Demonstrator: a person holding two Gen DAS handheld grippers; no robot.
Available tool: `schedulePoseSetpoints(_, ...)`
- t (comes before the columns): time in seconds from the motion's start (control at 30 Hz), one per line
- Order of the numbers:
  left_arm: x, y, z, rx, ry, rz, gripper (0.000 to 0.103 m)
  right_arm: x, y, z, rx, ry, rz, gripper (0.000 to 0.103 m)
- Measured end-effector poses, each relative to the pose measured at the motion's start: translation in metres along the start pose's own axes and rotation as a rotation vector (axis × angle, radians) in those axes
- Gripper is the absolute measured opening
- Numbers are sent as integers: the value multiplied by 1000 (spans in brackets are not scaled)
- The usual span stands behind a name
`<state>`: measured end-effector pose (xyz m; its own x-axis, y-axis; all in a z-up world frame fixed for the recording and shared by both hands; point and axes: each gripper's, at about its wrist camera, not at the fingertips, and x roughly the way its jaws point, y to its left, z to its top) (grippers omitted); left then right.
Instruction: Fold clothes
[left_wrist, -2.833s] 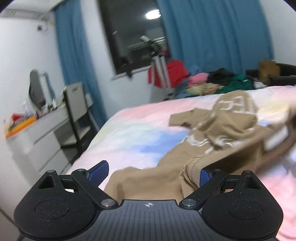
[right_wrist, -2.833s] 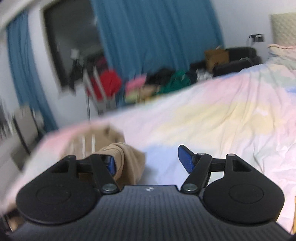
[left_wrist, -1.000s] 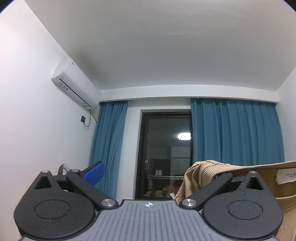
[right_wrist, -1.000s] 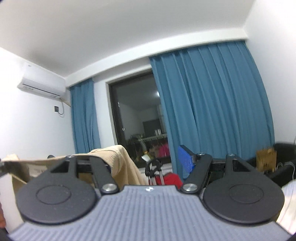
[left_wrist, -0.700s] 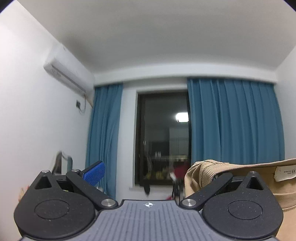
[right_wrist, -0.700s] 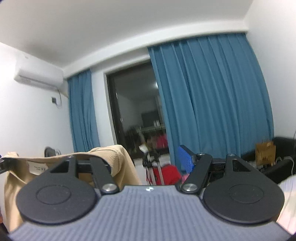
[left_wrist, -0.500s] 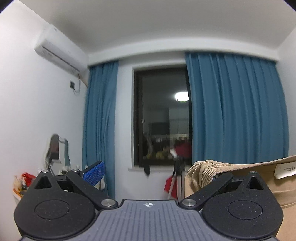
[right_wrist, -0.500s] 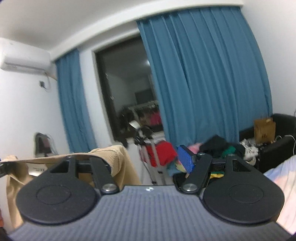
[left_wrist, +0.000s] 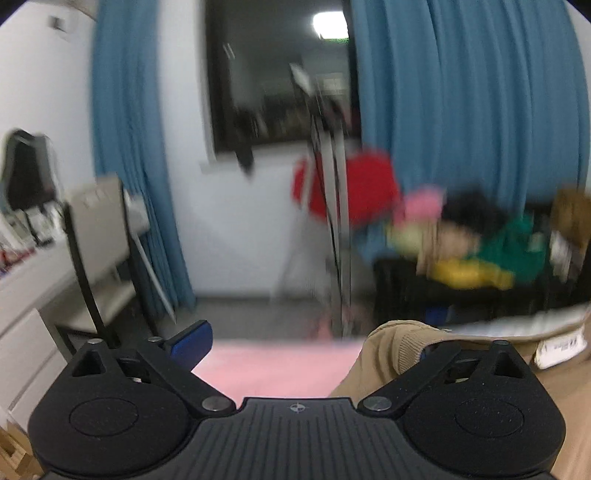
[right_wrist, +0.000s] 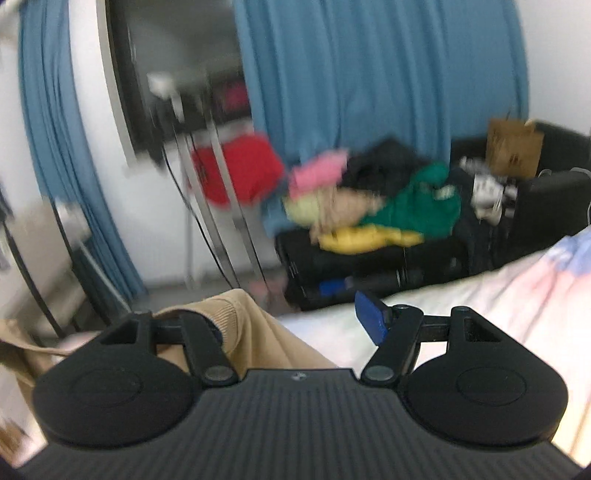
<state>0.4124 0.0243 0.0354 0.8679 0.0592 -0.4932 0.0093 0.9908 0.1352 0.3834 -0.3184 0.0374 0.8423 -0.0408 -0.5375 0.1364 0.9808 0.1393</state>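
Note:
A tan knit garment (left_wrist: 391, 350) hangs between my two grippers above the bed. In the left wrist view its ribbed edge drapes over my right finger and a white label (left_wrist: 561, 349) shows at the right. My left gripper (left_wrist: 306, 343) has its jaws wide apart, with the blue pad (left_wrist: 192, 341) bare. In the right wrist view the tan garment (right_wrist: 236, 325) drapes over my left finger. My right gripper (right_wrist: 299, 321) also stands wide apart, blue pad (right_wrist: 369, 315) bare. Both views are blurred.
The pastel bedsheet (right_wrist: 498, 295) lies below, pink (left_wrist: 277, 365) in the left view. Beyond the bed's far edge stand a tripod (left_wrist: 336, 221), a pile of coloured clothes (right_wrist: 369, 206) on a black case, a chair (left_wrist: 99, 236) and blue curtains (right_wrist: 369, 74).
Both grippers have tilted down from the ceiling and curtains toward the bed's far edge, carrying the tan garment with them. The jaws have not changed.

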Motion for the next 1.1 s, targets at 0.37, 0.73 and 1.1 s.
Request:
schedulePoseSetpoints(0.37,149,-33,-59,179,525,-178,98,112,49,-22,-552,456,50,67)
schedulePoseSetpoints(0.73,43,-2,-56,25,206,-312,103,20,20,-37,-117,150,244,81)
schedulePoseSetpoints(1.1,-206,23,-125,-133,-84,-186,103,-182,0,-148,4,-162,196,81)
